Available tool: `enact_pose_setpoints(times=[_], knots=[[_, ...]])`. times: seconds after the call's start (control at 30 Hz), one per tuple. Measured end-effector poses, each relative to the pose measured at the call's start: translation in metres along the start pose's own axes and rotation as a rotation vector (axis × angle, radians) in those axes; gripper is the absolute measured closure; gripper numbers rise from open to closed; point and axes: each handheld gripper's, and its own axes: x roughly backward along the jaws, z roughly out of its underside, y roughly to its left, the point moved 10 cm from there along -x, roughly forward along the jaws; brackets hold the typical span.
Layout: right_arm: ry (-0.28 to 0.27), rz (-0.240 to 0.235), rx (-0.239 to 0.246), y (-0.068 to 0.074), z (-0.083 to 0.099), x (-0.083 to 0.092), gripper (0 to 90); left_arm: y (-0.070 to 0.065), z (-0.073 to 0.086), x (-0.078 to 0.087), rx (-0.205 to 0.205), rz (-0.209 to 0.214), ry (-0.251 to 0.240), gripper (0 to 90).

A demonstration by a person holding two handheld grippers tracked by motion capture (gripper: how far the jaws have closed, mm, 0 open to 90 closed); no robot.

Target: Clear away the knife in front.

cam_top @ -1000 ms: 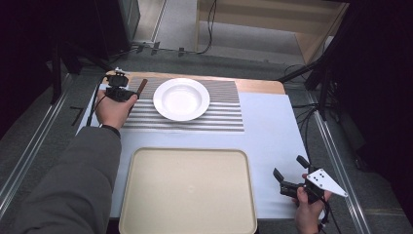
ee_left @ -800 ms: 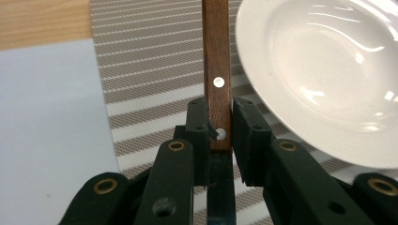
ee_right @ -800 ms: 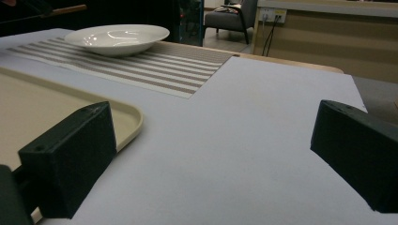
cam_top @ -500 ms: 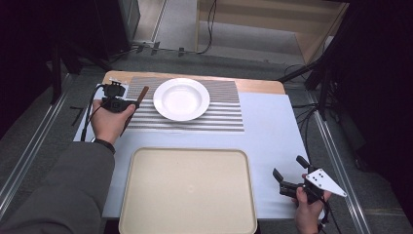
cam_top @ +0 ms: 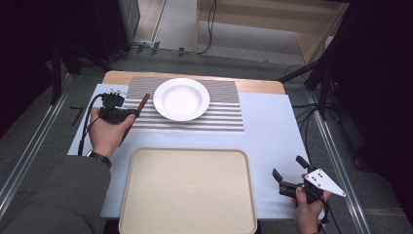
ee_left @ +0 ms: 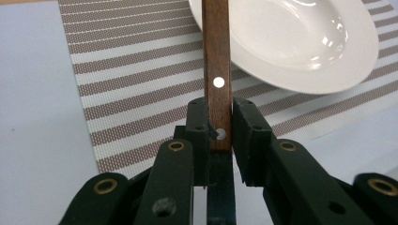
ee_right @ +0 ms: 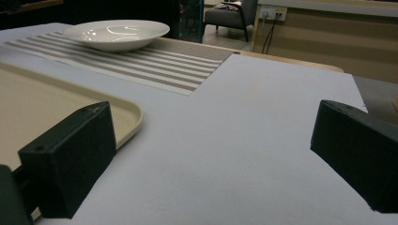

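A white deep plate [cam_top: 181, 99] sits on a striped placemat [cam_top: 221, 117] at the back of the table. At the mat's left edge my left gripper [cam_top: 131, 114] is shut on a brown wooden utensil handle [cam_top: 142, 103] with metal rivets. In the left gripper view the handle [ee_left: 217, 61] stands up between the two pads [ee_left: 199, 123] and reaches across the rim of the plate [ee_left: 300, 47]; its other end is hidden. My right gripper [cam_top: 287, 167] rests open at the near right, its jaws [ee_right: 213, 152] wide apart over bare table.
A large cream tray [cam_top: 187, 195] lies at the near middle, its corner [ee_right: 126, 117] just left of the right gripper. A pale blue-white sheet [cam_top: 272, 131] covers the table. Cables and a wooden cabinet stand beyond the far edge.
The left hand has drawn back toward the near side along the mat's left edge, carrying the wooden handle with it. The right gripper has kept still.
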Motion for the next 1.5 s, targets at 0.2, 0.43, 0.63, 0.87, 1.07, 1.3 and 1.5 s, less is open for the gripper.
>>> enact_pose_setpoints(times=[0.2, 0.43, 0.63, 0.87, 1.07, 1.3, 1.5], knots=[[-0.001, -0.003, 0.0, 0.0, 0.0, 0.0, 0.0, -0.009, 0.007, 0.01, -0.019, 0.013, -0.013, 76.7], [0.0, -0.002, 0.002, 0.0, 0.0, 0.0, 0.0, -0.023, 0.018, 0.02, -0.031, 0.047, -0.029, 76.7], [0.001, -0.003, 0.003, 0.001, 0.0, 0.0, 0.0, -0.032, 0.03, 0.027, -0.036, 0.067, -0.039, 76.7], [0.002, -0.004, 0.007, 0.001, 0.0, 0.0, 0.0, -0.045, 0.046, 0.034, -0.054, 0.086, -0.035, 76.7], [0.003, -0.002, 0.007, 0.001, 0.0, 0.0, 0.0, -0.055, 0.057, 0.037, -0.065, 0.101, -0.035, 76.7], [0.003, -0.003, 0.007, 0.001, 0.0, 0.0, 0.0, -0.065, 0.071, 0.042, -0.069, 0.115, -0.03, 76.7], [0.004, -0.002, 0.009, 0.001, 0.001, 0.0, 0.0, -0.074, 0.081, 0.048, -0.073, 0.126, -0.031, 76.7]])
